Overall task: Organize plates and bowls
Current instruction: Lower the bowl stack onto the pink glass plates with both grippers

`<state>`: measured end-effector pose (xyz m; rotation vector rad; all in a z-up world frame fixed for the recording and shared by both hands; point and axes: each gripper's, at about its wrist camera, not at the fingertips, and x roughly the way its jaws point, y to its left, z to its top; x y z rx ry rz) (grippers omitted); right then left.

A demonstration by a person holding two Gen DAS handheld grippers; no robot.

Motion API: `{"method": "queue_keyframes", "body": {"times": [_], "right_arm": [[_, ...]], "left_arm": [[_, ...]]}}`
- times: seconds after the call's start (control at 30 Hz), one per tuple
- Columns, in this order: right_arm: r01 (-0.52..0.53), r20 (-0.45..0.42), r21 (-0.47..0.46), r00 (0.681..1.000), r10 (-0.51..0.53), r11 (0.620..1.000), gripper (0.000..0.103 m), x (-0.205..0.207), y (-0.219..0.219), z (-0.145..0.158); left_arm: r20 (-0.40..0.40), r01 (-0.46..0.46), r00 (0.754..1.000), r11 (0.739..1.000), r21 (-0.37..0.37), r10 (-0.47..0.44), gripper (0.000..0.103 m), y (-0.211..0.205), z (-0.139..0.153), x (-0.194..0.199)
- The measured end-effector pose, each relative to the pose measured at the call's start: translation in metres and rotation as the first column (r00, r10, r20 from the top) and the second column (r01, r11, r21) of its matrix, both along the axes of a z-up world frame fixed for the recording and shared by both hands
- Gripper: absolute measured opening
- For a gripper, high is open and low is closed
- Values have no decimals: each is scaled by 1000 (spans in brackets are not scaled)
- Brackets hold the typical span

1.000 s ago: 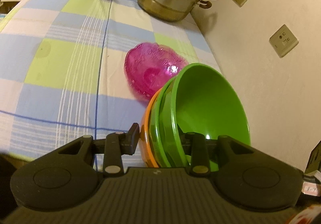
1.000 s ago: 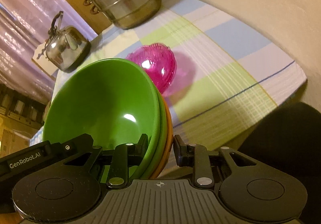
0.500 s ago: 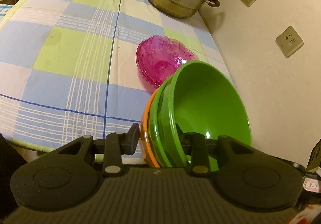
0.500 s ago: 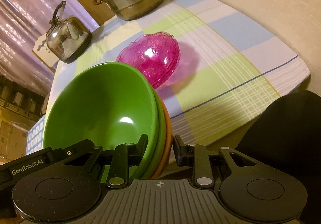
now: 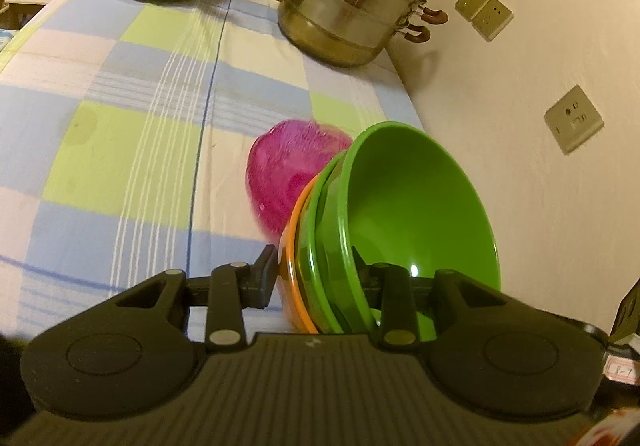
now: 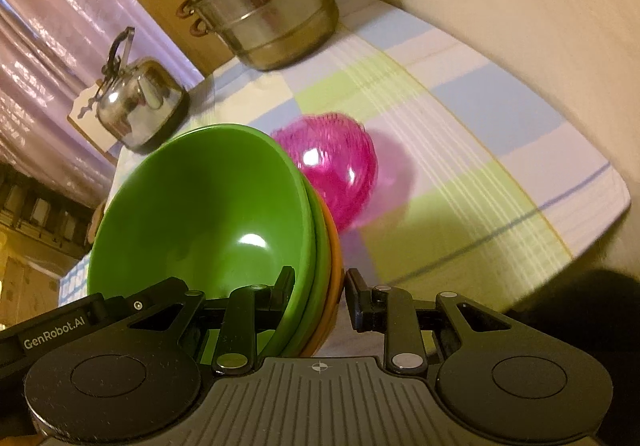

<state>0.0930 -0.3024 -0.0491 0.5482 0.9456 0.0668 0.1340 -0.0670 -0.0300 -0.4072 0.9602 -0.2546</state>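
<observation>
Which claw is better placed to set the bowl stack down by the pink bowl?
Neither alone: left claw and right claw both clamp the nested green-and-orange plastic bowl stack, opposite rims. Lower together beside pink glass bowl.

Nested bowls (image 5: pixel 400 206): two green, outermost orange.
Glass bowl (image 6: pixel 340 170): translucent magenta, textured.
Tablecloth (image 5: pixel 120 150): blue, lime and white check, thin white and blue stripes.
Steamer pot (image 5: pixel 352 2): silver, brown handles.
Kettle (image 6: pixel 136 102): silver.
Wall (image 5: pixel 540 206): white.
</observation>
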Motion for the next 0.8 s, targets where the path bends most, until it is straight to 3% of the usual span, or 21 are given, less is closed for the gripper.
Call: {"method": "queue_keyframes", "body": {"times": [0.43,0.8], "right_arm": [[10,-5,-26,1000,-10,1000,27,96,-19,-17],[-14,-68,-53,998,11,998,27,143,-18,-49]], "left_arm": [[-37,16,999,1000,-5,-16,29,-21,-29,95],[-96,15,995,1000,21,-13,29,-24,-67,130]]}}
